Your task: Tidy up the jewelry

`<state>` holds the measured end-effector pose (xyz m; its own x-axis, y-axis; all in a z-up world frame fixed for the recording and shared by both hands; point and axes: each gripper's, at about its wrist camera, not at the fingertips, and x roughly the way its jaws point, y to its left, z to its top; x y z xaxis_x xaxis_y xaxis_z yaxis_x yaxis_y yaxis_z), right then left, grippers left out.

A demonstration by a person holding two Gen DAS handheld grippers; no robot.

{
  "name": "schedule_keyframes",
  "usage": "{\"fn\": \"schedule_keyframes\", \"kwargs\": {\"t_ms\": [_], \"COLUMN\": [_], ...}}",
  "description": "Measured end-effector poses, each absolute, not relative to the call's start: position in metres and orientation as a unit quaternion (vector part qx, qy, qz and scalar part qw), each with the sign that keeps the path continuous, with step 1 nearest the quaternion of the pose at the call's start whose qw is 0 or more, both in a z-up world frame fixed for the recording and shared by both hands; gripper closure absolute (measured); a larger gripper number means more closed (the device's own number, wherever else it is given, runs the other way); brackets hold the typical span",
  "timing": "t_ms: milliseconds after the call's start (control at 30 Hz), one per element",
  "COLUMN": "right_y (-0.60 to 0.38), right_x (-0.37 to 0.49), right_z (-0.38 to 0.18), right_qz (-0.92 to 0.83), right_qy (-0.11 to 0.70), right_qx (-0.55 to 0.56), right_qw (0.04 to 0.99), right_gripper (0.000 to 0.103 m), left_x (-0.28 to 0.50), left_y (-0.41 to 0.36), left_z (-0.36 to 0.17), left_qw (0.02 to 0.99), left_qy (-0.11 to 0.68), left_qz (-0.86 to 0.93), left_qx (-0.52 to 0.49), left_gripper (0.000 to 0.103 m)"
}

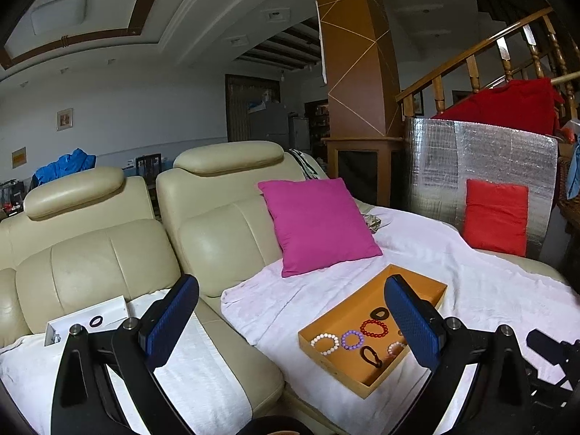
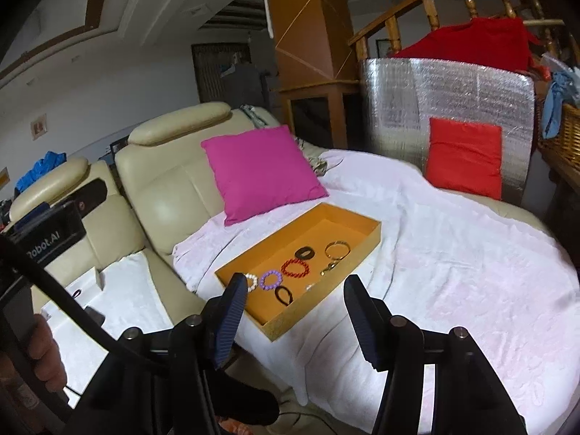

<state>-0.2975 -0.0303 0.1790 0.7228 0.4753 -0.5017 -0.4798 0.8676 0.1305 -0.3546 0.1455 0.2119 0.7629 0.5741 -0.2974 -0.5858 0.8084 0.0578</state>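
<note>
An orange tray (image 1: 431, 288) (image 2: 366, 241) lies on the white blanket on the sofa. It holds several bracelets: white beads (image 1: 325, 343) (image 2: 252, 282), purple beads (image 1: 352, 339) (image 2: 271, 279), red beads (image 1: 374, 328) (image 2: 295, 267), a dark ring (image 1: 380, 313) (image 2: 304, 253), a dark loop (image 1: 371, 356) (image 2: 284, 295) and a gold bangle (image 2: 337, 249). A white box (image 1: 87, 320) on the left seat holds a dark ring (image 1: 96, 321). My left gripper (image 1: 290, 322) is open and empty, held above the sofa edge. My right gripper (image 2: 295, 317) is open and empty, just short of the tray's near corner.
A magenta cushion (image 1: 319, 224) (image 2: 262, 170) leans behind the tray. A red cushion (image 1: 496, 217) (image 2: 464, 156) rests against a silver foil panel (image 1: 482, 159) at the right. The cream sofa backrests (image 1: 217, 224) rise at the left. The left gripper's body (image 2: 54, 235) shows in the right wrist view.
</note>
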Motion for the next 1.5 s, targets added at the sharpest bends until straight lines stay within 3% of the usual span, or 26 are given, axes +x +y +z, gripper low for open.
{"fn": "schedule_keyframes", "kwargs": {"t_ms": [1500], "right_y": [-0.009], "right_x": [-0.280], "right_z": [0.181], "right_qz": [0.243], "right_qy": [0.263], "right_qx": [-0.022], "right_qw": [0.933], "right_gripper": [0.042], "left_x": [-0.341], "left_y": [0.152], "left_z": [0.204], "left_qw": [0.933], "left_qy": [0.171], "left_qz": [0.315], "left_qx": [0.004], "left_gripper": [0.001]}}
